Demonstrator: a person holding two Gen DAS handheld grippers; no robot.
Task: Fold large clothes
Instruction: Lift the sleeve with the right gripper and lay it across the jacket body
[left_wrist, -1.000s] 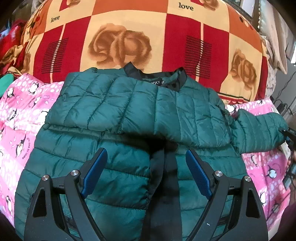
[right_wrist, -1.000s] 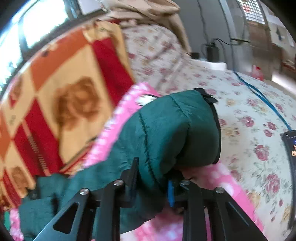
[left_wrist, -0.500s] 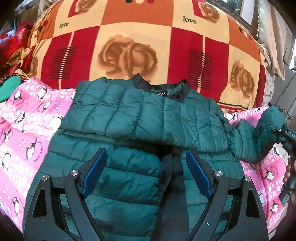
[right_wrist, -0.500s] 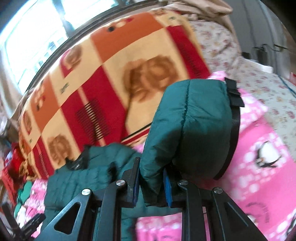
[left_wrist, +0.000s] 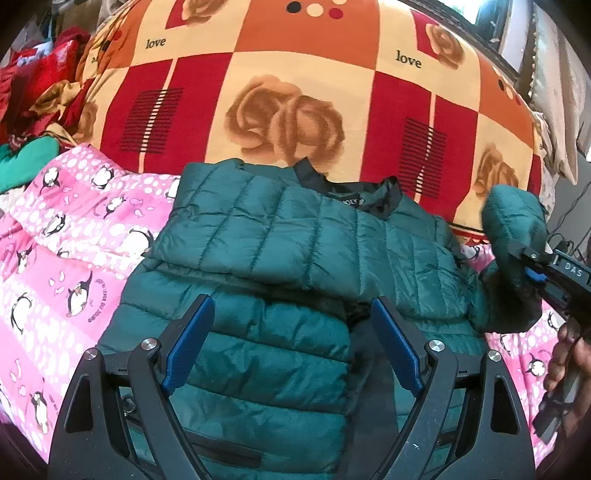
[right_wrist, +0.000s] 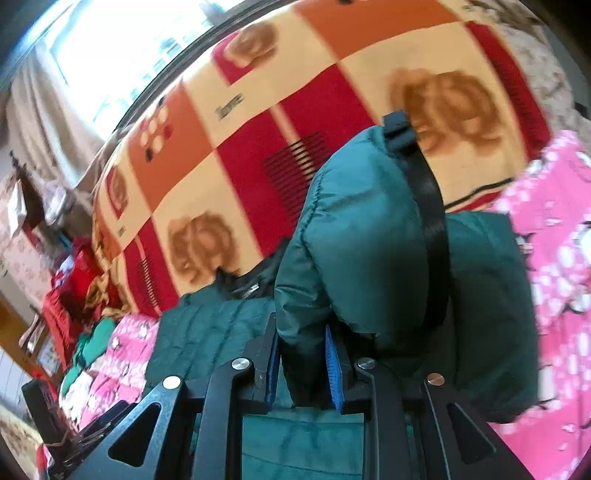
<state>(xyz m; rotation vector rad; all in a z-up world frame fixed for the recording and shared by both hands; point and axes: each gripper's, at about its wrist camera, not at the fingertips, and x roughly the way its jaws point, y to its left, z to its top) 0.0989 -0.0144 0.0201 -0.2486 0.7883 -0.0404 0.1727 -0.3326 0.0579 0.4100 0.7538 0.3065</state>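
A dark green quilted jacket (left_wrist: 295, 258) lies front up on a pink penguin blanket (left_wrist: 74, 266), collar toward the far side, one sleeve folded across its chest. My left gripper (left_wrist: 291, 343) is open and empty, hovering over the jacket's lower front. My right gripper (right_wrist: 301, 365) is shut on the cuff end of the other sleeve (right_wrist: 362, 236) and holds it lifted above the jacket's right side. It shows in the left wrist view at the right edge (left_wrist: 532, 266), with the sleeve (left_wrist: 513, 229) bunched above it.
A large red, orange and cream rose-patterned blanket (left_wrist: 295, 92) rises behind the jacket. Red and green clothes (left_wrist: 33, 110) are piled at the far left. A bright window (right_wrist: 122, 48) sits behind. A person's hand (left_wrist: 569, 369) holds the right gripper.
My right gripper has carried the sleeve up and leftward, toward the jacket's body. My left gripper has drawn back a little and stayed open.
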